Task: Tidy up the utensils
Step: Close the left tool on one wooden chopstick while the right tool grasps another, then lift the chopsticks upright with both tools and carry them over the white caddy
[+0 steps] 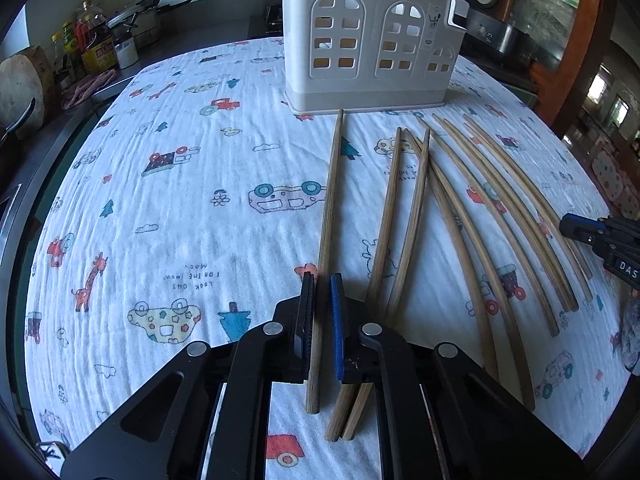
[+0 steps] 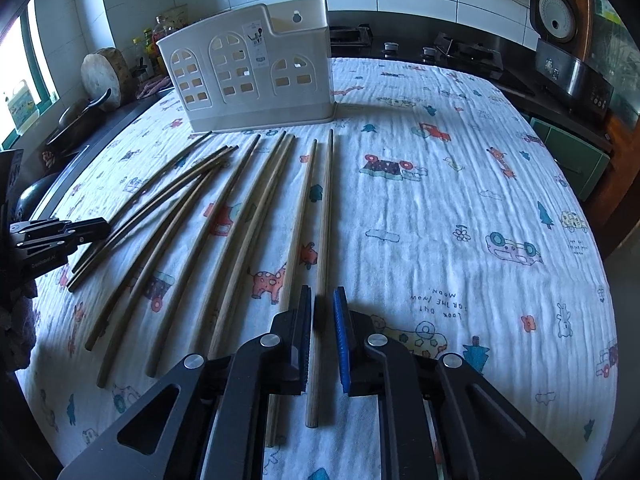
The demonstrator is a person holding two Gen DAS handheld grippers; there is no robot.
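Several wooden chopsticks (image 1: pixel 480 232) lie side by side on a cartoon-print cloth, pointing toward a white plastic utensil holder (image 1: pixel 368 40) with window-shaped cutouts. My left gripper (image 1: pixel 322 282) is shut on the leftmost chopstick (image 1: pixel 330 200), low on the cloth near its thick end. The right gripper's fingers (image 1: pixel 580 228) show at the right edge of that view. In the right wrist view my right gripper (image 2: pixel 323 294) is shut on the rightmost chopstick (image 2: pixel 326 208), also near its thick end. The holder (image 2: pixel 248 76) stands beyond the tips, and the left gripper's fingers (image 2: pixel 80 228) reach in from the left.
The white cloth (image 1: pixel 180 200) covers the whole table. Bottles (image 1: pixel 96 44) and a round wooden board (image 2: pixel 106 76) crowd the counter on the left. A stove (image 2: pixel 468 54) and a rice cooker (image 2: pixel 556 8) sit behind the table at the back right.
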